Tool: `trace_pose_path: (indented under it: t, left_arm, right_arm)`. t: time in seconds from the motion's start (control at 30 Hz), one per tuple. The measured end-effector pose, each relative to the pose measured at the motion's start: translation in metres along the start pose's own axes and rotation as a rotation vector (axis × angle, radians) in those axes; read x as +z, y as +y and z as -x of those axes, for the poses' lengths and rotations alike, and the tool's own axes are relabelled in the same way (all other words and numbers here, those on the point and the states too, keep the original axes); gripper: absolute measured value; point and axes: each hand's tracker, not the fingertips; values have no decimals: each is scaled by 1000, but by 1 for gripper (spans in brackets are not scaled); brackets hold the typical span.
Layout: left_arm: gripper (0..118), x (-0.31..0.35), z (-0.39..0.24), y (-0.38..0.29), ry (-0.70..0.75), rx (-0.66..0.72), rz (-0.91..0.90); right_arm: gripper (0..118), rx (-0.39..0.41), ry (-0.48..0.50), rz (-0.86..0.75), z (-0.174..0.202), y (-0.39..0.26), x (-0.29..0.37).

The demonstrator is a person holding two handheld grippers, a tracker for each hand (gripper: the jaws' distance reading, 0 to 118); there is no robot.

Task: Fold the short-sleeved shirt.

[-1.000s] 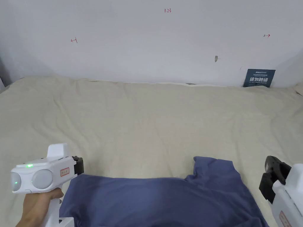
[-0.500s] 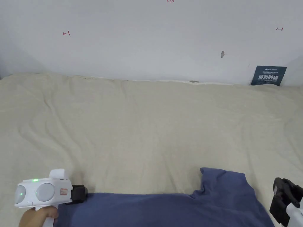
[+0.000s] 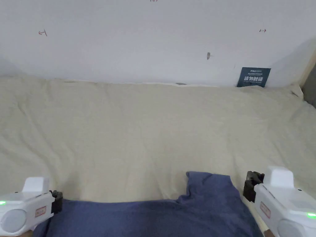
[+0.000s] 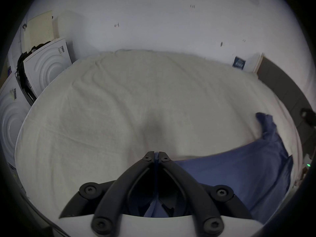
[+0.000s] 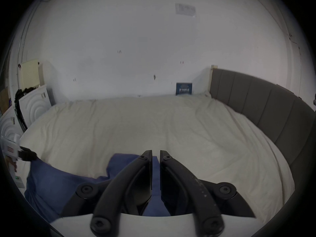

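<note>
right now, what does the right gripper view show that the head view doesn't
Right gripper view adds: the grey headboard, a white appliance beside the bed, and the right gripper close up, jaws nearly together over blue cloth; whether they pinch it is unclear.
Head view adds: that gripper's white housing from outside, at the cloth's right edge.
Both share: the blue shirt, the beige bedcover, the blue sign against the wall, and the left gripper at the shirt's left corner.
</note>
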Motion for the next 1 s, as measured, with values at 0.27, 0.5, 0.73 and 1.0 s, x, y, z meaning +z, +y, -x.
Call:
trace_pose_path:
  t: [0.27, 0.5, 0.73, 1.0]
  left_arm:
    - [3, 40, -4, 10, -47, -11, -51]
    - [3, 44, 2, 8, -56, -5, -48]
    - [3, 54, 4, -2, -40, 22, -48]
    - [3, 92, 10, -14, -9, 65, -94]
  right_arm:
    - [68, -66, -18, 300, -3, -24, -89]
    - [91, -13, -16, 446, 12, -48, -97]
    - [1, 84, 35, 376, 18, -34, -59]
    - [1, 55, 101, 164, 12, -7, 49]
